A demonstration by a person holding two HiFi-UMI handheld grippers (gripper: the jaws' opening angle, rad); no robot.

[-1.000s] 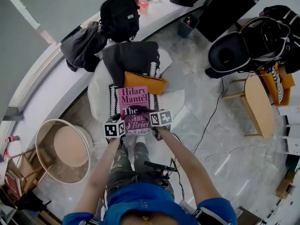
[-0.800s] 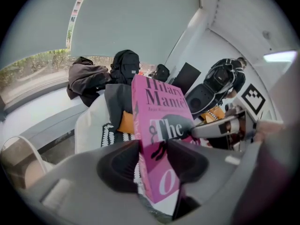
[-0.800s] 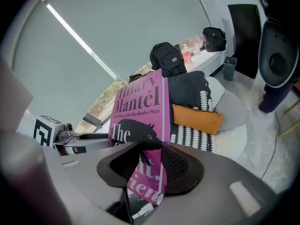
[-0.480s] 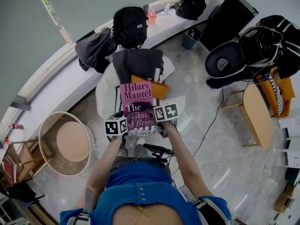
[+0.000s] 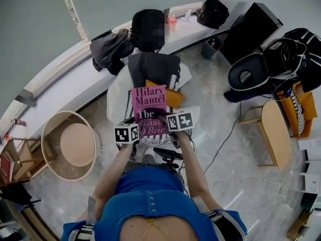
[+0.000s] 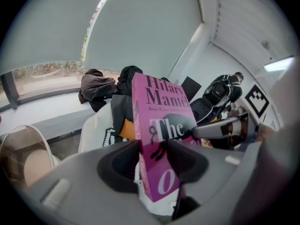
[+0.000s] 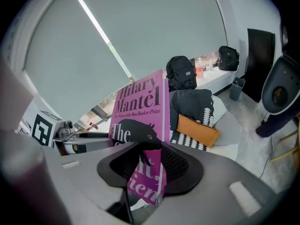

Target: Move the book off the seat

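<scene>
A pale marble floor fills the right side of the head view, and a long curved white ledge runs across the far left with a black backpack on it. A white seat stands in the middle just in front of the ledge, and a round tan stool is to its left. A dark jacket is draped over the far part of the seat, and an orange pouch lies just in front of it on a black-and-white cushion. A pink book is held in the air above the near part of the seat, cover facing up, title end farthest away. The left gripper is clamped on the book's near left edge, its jaws only as far apart as the book is thick. The right gripper grips the near right edge the same way.
</scene>
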